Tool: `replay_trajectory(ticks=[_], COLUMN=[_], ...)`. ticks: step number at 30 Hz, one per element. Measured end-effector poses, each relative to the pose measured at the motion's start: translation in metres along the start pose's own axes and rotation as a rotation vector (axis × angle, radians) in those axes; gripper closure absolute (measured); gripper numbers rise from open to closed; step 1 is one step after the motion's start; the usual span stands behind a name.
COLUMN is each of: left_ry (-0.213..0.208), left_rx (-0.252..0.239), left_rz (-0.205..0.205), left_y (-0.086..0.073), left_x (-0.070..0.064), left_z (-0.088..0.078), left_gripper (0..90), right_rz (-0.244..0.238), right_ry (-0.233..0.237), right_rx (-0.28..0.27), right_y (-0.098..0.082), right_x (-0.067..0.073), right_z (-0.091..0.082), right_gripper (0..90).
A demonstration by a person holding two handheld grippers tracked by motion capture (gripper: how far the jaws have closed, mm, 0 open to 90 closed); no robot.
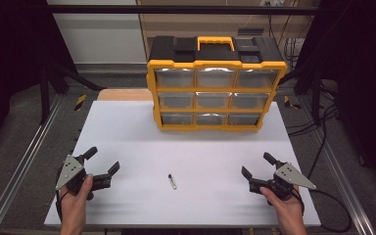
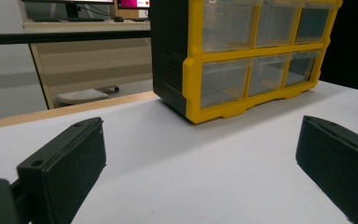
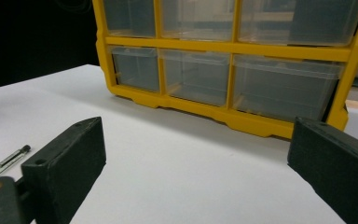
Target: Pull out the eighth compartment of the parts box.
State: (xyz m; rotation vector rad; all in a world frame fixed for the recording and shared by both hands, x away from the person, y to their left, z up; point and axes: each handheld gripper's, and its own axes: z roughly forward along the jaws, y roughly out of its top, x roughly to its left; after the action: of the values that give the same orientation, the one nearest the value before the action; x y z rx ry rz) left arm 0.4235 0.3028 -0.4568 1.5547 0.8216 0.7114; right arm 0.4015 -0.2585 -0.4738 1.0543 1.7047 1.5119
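While both grippers' jaws gape empty, the small bit (image 1: 172, 181) between them stays indistinct.

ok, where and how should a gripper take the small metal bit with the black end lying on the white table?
Grip the small silver metal bit with the black end at mid-shaft, coming straight down from above. It lies flat on the white table, its long axis running roughly toward the cabinet, so set the jaws across its thin width. Probably easiest for the right gripper, already open.
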Motion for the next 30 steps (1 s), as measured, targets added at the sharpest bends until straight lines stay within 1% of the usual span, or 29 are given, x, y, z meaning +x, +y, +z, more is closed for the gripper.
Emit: replay_trajectory(ticks=[1,3,6,10,17,18,23,26,27,30], left_ry=[0.001,0.0,-0.001,-0.007,-0.018,-0.019,-0.023,-0.021,-0.02,-0.017], left_rx=[0.001,0.001,0.004,0.011,0.028,0.03,0.032,0.03,0.032,0.032], left_rz=[-0.001,-0.003,-0.001,0.001,0.014,0.015,0.023,0.017,0.015,0.01], left_y=[-0.0001,-0.0002,-0.0001,-0.0006,-0.0014,-0.0015,0.0002,0.0006,0.0003,0.0001], left_x=[0.0002,0.0003,-0.0001,-0.0016,-0.0043,-0.0046,-0.0052,-0.0047,-0.0046,-0.0045], left_z=[0.0001,0.0006,0.0013,0.0026,0.0045,0.0046,0.005,0.0048,0.0047,0.0035], left_gripper=[1.5,1.5,1.5,1.5,1.5,1.5,1.4,1.4,1.4,1.4], right_rz=[0.0,0.004,0.0,-0.004,0.005,0.002,-0.013,-0.011,-0.022,-0.034], right_ry=[0.0,-0.02,-0.032,-0.038,-0.041,-0.046,-0.05,-0.055,-0.061,-0.065], right_rx=[0.0,0.008,0.019,0.032,0.038,0.047,0.056,0.053,0.062,0.067], right_y=[0.0,-0.0001,-0.0004,-0.0002,0.0013,0.0013,0.0023,0.0029,0.0025,0.0027], right_x=[0.0,-0.0002,0.0001,0.0012,0.0043,0.0047,0.0055,0.0064,0.0075,0.0086], right_z=[0.0,0.0002,0.0005,0.0012,0.0018,0.0024,0.0023,0.0016,0.0019,0.0027], right_gripper=[5.3,6.0,6.7,7.1,7.1,7.0,7.3,7.8,7.9,8.0])
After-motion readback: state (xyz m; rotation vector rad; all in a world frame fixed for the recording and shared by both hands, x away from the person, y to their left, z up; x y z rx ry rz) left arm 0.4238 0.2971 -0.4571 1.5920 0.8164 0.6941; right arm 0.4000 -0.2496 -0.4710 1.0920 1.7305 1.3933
